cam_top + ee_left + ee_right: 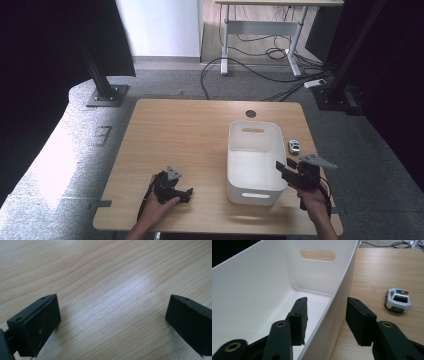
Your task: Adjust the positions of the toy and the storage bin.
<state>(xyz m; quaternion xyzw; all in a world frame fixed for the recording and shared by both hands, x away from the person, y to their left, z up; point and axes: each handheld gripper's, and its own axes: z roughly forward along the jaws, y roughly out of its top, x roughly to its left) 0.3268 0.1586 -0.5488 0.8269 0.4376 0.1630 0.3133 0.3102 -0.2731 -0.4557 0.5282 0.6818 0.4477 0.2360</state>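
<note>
Black jaws of the right gripper (pixel 325 321) straddle the white bin's (pixel 274 282) right wall, open and unclosed, seemingly to grip it, toy police car (pixel 398 300) beside, left gripper (pixel 110 322) wide open, empty

Wooden table (pixel 190 135) with a storage bin and a toy car.
A white plastic bin (pixel 254 160) with cut-out handles stands on the right half of the table; a small white toy police car (pixel 294 146) lies just beside the bin's right wall, apart from it.
</note>
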